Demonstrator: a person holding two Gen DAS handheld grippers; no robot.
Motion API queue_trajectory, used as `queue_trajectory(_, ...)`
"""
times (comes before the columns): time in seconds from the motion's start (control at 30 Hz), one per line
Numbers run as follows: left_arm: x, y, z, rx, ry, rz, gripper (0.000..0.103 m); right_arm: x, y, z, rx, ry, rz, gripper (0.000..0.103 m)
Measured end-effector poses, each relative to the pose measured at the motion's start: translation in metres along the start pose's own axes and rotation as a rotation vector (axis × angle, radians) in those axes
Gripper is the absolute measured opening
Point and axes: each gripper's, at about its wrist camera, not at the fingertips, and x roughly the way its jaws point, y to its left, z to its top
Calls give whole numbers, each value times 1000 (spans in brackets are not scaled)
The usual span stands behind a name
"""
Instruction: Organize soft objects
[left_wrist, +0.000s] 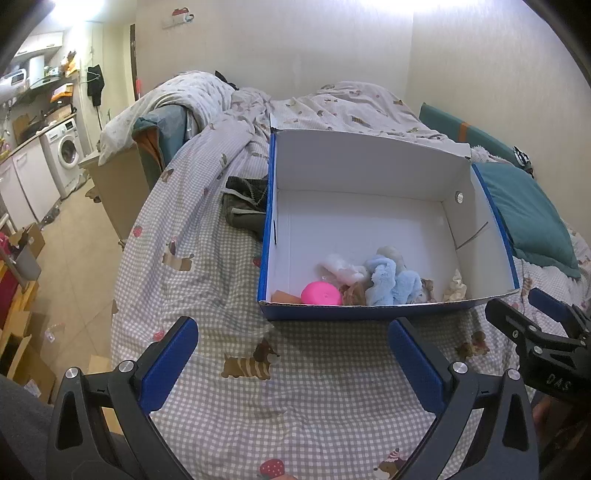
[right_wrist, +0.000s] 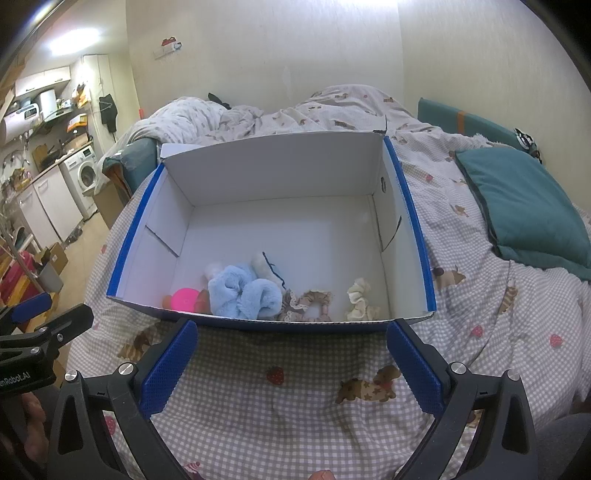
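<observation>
A blue box with a white inside (left_wrist: 369, 218) (right_wrist: 280, 225) stands on the bed. Along its near wall lie a light blue fluffy scrunchie (left_wrist: 391, 282) (right_wrist: 243, 291), a pink round soft thing (left_wrist: 320, 293) (right_wrist: 185, 298), a brown lace scrunchie (right_wrist: 314, 301), a cream scrunchie (right_wrist: 360, 301) (left_wrist: 456, 288) and a white plush piece (left_wrist: 341, 267). My left gripper (left_wrist: 291, 354) is open and empty over the sheet just before the box. My right gripper (right_wrist: 291, 356) is open and empty, also just before the box; it shows at the right edge of the left wrist view (left_wrist: 539, 325).
The bed has a grey checked sheet with dog prints (left_wrist: 240, 369). A dark green garment (left_wrist: 245, 205) lies left of the box. A teal pillow (right_wrist: 528, 206) lies to the right. A rumpled duvet (left_wrist: 229, 107) is behind. The floor with cardboard boxes (left_wrist: 29, 332) drops off left.
</observation>
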Motion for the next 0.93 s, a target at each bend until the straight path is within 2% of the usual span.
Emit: queue_trajectory(0.93,5,2,-1,-2,21,7,103,-2,-8,0,15,-8,-5,103)
